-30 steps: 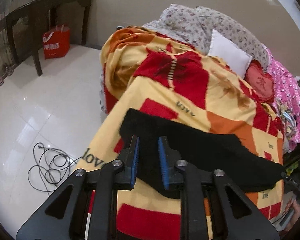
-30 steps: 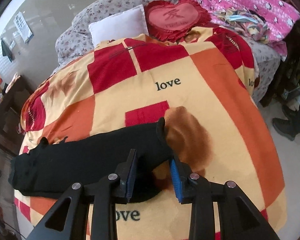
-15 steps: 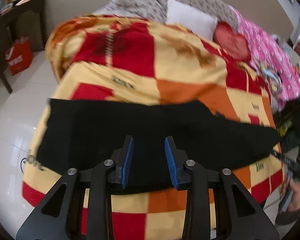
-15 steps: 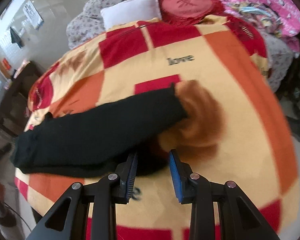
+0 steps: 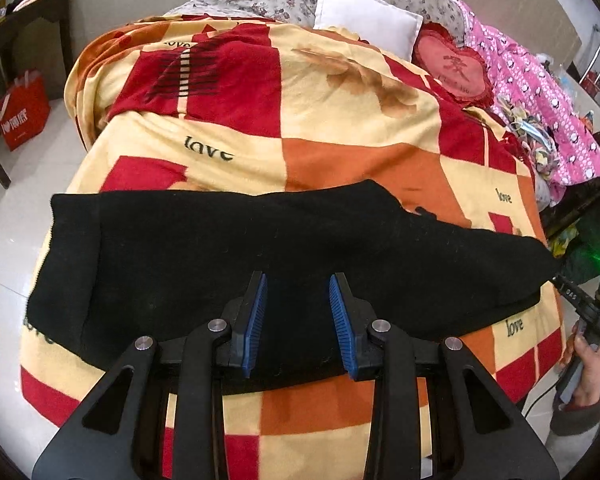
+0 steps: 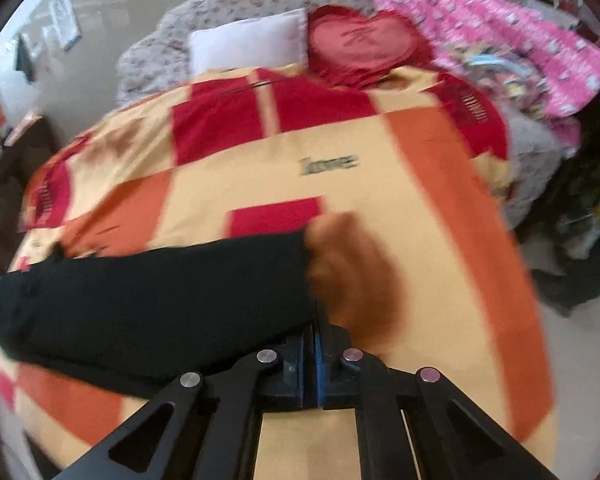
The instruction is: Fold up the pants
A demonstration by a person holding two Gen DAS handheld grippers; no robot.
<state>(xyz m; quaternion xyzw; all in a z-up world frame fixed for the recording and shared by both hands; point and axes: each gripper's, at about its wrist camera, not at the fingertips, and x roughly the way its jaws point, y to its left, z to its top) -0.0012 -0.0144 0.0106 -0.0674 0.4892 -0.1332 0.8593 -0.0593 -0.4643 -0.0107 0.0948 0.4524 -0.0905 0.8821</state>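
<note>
Black pants (image 5: 228, 248) lie stretched flat across the near edge of a bed, on a red, orange and yellow checked blanket (image 5: 340, 128). My left gripper (image 5: 298, 312) is open, its blue pads over the waist half of the pants near their front edge. In the right wrist view the pants (image 6: 148, 300) run off to the left. My right gripper (image 6: 315, 344) is shut at the cuff end; whether cloth is between the pads is hidden. That view is blurred.
A white pillow (image 5: 368, 24), a red heart cushion (image 5: 456, 68) and a pink quilt (image 5: 540, 92) lie at the head of the bed. A dark table (image 5: 24, 20) and a red bag (image 5: 20, 114) stand on the white floor to the left.
My left gripper has drawn back toward the front edge of the pants and stays open. My right gripper has closed at the cuff end.
</note>
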